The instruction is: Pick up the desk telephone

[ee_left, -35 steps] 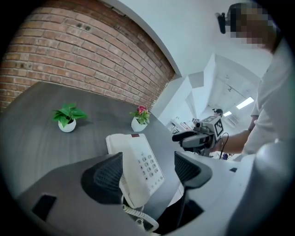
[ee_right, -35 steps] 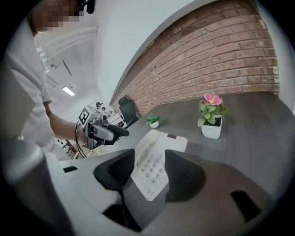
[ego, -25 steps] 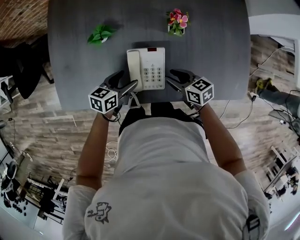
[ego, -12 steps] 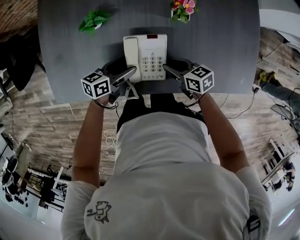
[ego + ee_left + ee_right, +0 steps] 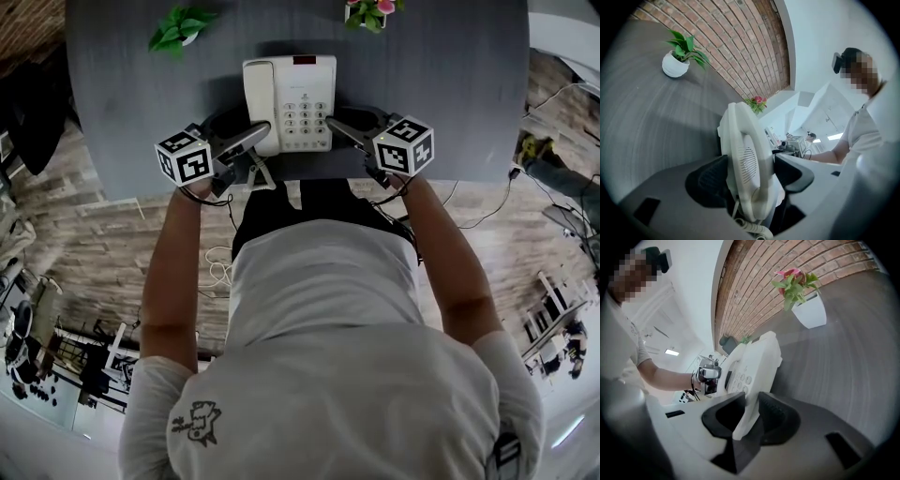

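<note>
1. The desk telephone (image 5: 289, 98) is a smooth, off-white plastic slab, rectangular with rounded corners. It has a grid of round keys and a small red panel at its far end. It sits at the near edge of the desk (image 5: 450, 75), a dark grey top with fine streaked grain. Whether it is clear of the surface cannot be told.
2. The handset (image 5: 749, 161), with its slotted earpiece grille, runs along the telephone's left side. A coiled cord (image 5: 751, 228) hangs below it.
3. The left gripper (image 5: 251, 139) has its ribbed black jaws closed on the handset side.
4. The right gripper (image 5: 339, 122) has its jaws narrowed onto the thin right edge.
5. Both forearms reach forward and angle inward, with the marker cubes uppermost.
6. Behind stand a leafy plant (image 5: 178, 26) in a round white pot, a flowering plant (image 5: 373, 9) in a square one, and a brick wall (image 5: 740, 42).
</note>
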